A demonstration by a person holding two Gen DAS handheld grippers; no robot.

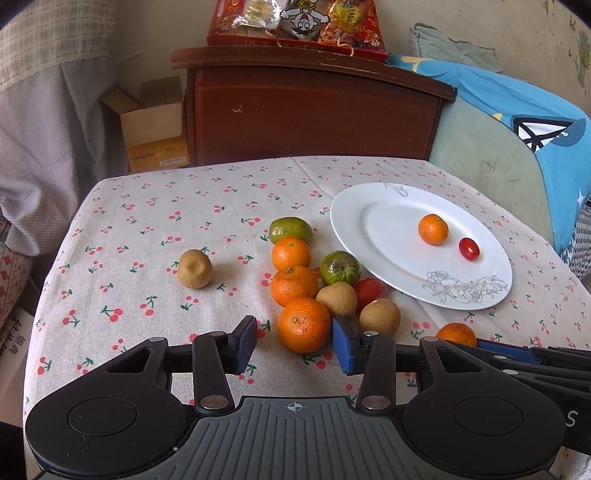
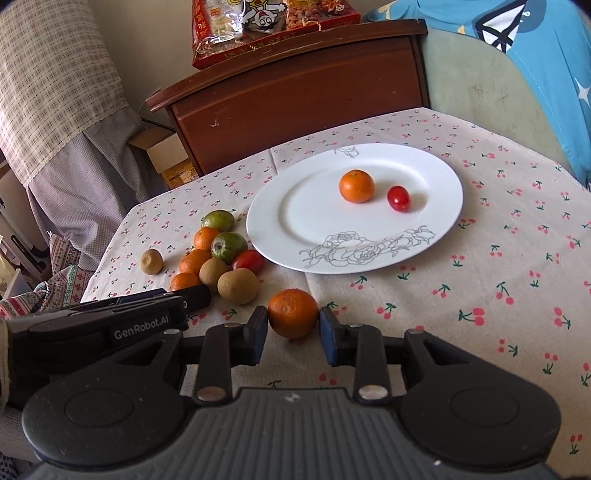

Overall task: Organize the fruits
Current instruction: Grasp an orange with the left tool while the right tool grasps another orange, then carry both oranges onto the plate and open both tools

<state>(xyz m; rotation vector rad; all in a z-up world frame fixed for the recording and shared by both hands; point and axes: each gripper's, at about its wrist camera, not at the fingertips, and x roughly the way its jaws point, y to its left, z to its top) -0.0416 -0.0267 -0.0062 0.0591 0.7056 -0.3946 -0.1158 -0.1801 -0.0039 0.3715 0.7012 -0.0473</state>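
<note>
Fruits scattered over cherry-print cloth (image 1: 155, 229) on the surface, most bunched left of a white plate (image 2: 295, 206).

On the plate: one small orange (image 2: 356, 185), one red cherry tomato (image 2: 399, 198) just beside it, apart from the rim.

Off the plate, in the bunch: three oranges in a row (image 1: 293, 282), two green fruits (image 1: 290, 229) (image 1: 340, 267), two brown fruits (image 1: 337, 298) (image 1: 379, 316), a second red tomato (image 1: 369, 290) tucked against the plate's edge. A lone brown fruit (image 1: 195, 268) well apart to the left.

Left claw (image 1: 294, 345): spread wide, gripping nothing. Nearest orange of the row (image 1: 304, 325) between the blue pads, close against the right pad (image 1: 343, 347), clear of the left pad (image 1: 246, 341).

Right claw (image 2: 293, 334): a separate orange (image 2: 293, 313) down on the cloth between its fingertips, both pads at or very near the peel; firm grip or mere contact, cannot tell.

Behind the surface: brown wooden cabinet (image 1: 314, 110), red snack packets (image 1: 295, 22) on top, open cardboard box (image 1: 155, 129) on the floor at its left, blue cushion (image 1: 535, 122) at the right.
</note>
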